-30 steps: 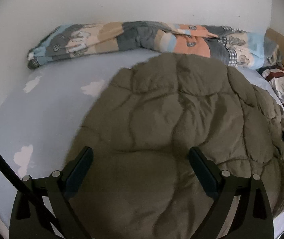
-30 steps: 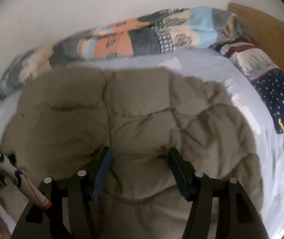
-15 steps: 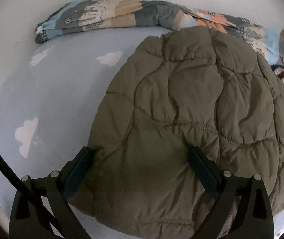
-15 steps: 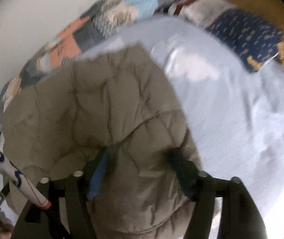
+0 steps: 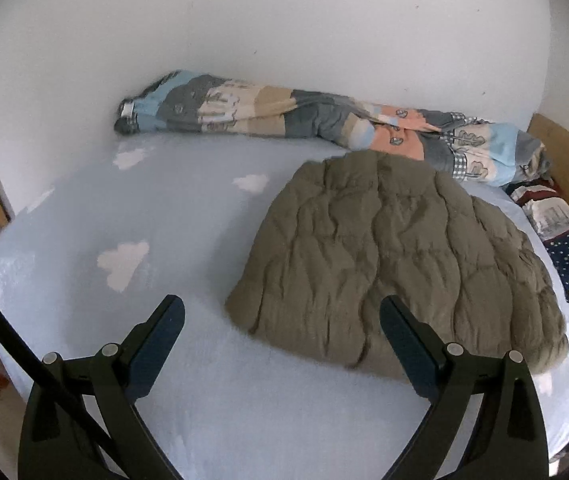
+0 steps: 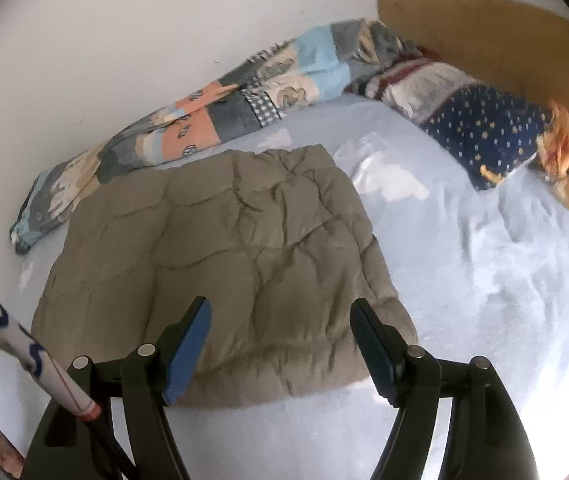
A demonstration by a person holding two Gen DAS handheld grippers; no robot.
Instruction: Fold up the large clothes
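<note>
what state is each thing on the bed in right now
quilted jacket: folded, flat on the sheet, released
left gripper: open, empty
right gripper: open, empty, jaws just widened
patchwork duvet: bunched along the wall
starry pillow: lying by the headboard

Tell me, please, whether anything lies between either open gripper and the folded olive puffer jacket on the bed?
Nothing visible does: the left gripper and right gripper hang open just before the olive puffer jacket, with only bare bedsheet beneath.

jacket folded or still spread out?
Folded: the olive quilted jacket lies as one compact pad on the blue sheet, no sleeves showing.
</note>
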